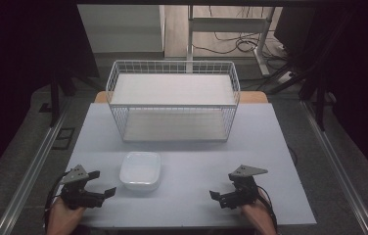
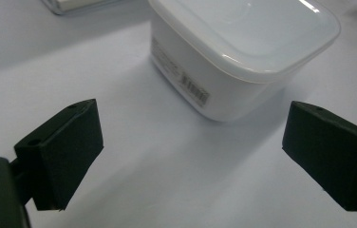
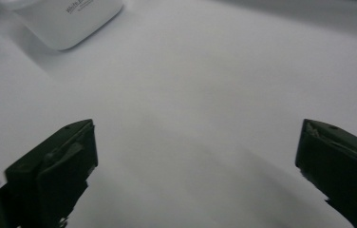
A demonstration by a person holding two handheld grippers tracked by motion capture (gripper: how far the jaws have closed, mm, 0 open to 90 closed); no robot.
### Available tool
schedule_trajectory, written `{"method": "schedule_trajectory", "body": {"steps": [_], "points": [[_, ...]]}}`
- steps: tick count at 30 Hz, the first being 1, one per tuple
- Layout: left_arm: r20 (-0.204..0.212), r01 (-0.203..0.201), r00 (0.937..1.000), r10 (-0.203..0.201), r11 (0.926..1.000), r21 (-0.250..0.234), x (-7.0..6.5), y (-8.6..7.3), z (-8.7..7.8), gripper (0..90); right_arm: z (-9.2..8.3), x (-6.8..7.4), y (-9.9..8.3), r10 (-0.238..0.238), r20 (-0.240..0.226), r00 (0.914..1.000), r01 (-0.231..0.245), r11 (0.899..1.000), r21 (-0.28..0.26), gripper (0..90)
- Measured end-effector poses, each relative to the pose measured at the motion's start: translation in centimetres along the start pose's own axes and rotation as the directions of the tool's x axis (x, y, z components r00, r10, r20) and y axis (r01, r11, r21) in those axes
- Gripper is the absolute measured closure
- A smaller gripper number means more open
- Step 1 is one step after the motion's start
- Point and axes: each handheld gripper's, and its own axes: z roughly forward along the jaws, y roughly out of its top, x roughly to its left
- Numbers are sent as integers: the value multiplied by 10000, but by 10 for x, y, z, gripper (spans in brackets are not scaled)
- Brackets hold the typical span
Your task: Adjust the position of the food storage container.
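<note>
Pale grey tabletop (image 1: 270, 161), dim room beyond.
Left gripper (image 1: 104, 183): near left, jaws spread, nothing between them, aimed at the container.
Right gripper (image 1: 221, 196): near right, jaws spread wide, empty, well apart from the container.
White plastic container (image 1: 141, 171): lidded, rounded corners, near centre, just right of the left gripper; probably light, stiff, smooth and slippery. Best gripped across a side wall under the lid rim.
Wire basket (image 1: 172, 100): far centre.

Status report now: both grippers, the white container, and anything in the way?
Left gripper open, near white container, not touching. Right gripper open, nothing between jaws. Wire basket stands behind the container.
</note>
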Motion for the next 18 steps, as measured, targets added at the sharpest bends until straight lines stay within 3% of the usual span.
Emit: {"method": "schedule_trajectory", "body": {"steps": [4,7,11,14,18], "points": [[90,-14,10000,12,9999,170,0,-1,3,66,6,0,-1,-470,433,9980,477,9988,-139,0],[188,120,9997,-124,9996,248,0,-1,3,79,9,3,-2,-837,577,9948,833,9965,82,0],[198,207,9996,-214,9993,314,1,-1,4,82,11,1,-1,-677,490,9965,673,9977,95,0],[-96,516,9986,-513,9982,307,3,-2,4,80,11,-1,-1,-470,581,9972,467,9989,57,0],[-110,999,9950,-997,9948,204,9,-3,4,42,11,0,1,-74,583,9983,72,10000,33,0]]}}
